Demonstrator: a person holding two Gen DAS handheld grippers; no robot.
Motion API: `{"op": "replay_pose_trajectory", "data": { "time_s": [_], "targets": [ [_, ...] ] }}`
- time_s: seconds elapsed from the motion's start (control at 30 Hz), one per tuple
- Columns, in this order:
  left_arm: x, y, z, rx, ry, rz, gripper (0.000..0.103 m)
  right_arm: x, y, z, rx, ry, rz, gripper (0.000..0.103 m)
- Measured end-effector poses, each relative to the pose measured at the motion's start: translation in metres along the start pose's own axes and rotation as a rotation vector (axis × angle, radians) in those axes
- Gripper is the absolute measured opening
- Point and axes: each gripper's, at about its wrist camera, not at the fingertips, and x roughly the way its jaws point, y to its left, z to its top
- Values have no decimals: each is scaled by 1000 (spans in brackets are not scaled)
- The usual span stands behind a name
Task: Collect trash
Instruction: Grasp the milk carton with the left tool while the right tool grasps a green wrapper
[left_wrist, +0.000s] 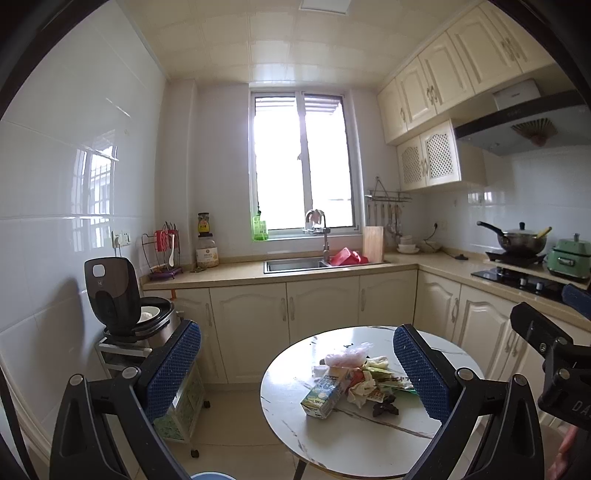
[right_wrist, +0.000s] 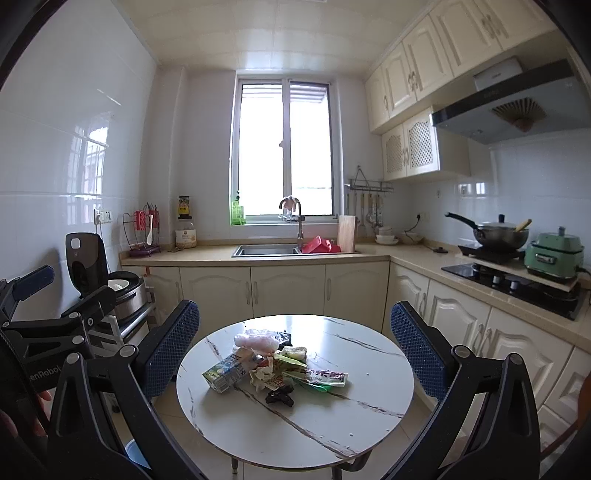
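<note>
A green-and-white milk carton (right_wrist: 229, 373), a pink bag (right_wrist: 258, 339) and crumpled wrappers (right_wrist: 314, 374), print unreadable, lay heaped mid-bench (right_wrist: 369, 406). Left hand-held gripper (left_wrist: 297, 369) and right hand-held gripper (right_wrist: 295, 347) both hovered spread, empty.

The blue bin (left_wrist: 212, 476) is cut off by the lower edge in the left wrist view, and in the right wrist view only a sliver of it is seen behind the right gripper's frame. The print on the milk carton (right_wrist: 227, 373) and on the green wrapper (right_wrist: 317, 376) is too small to be read. The round table (right_wrist: 369, 413) is partly covered by the gripper fingers (right_wrist: 417, 350). Of the hand (left_wrist: 565, 454), only a blurred strip is shown.
</note>
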Motion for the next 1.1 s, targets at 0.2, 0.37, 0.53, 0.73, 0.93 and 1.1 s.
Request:
{"op": "replay_pose_trajectory", "data": {
  "time_s": [0.2,0.37,0.53,0.73,0.93,1.1],
  "targets": [
    [27,4,-2,-4,-10,-1,102,25,-11,-6,16,30,-6,103],
    [73,7,-15,3,53,14,102,61,-28,-24,34,97,-30,103],
    [158,5,-41,44,224,-4,102,112,-46,-54,51,220,-55,103],
    [260,-6,-87,108,448,-31,102,178,-71,-103,61,382,-76,103],
    [345,-11,-112,108,590,-103,102,233,-93,-146,69,528,-45,103],
    [401,-13,-124,92,656,-143,100,262,-101,-168,67,598,-19,103]
  ]
}}
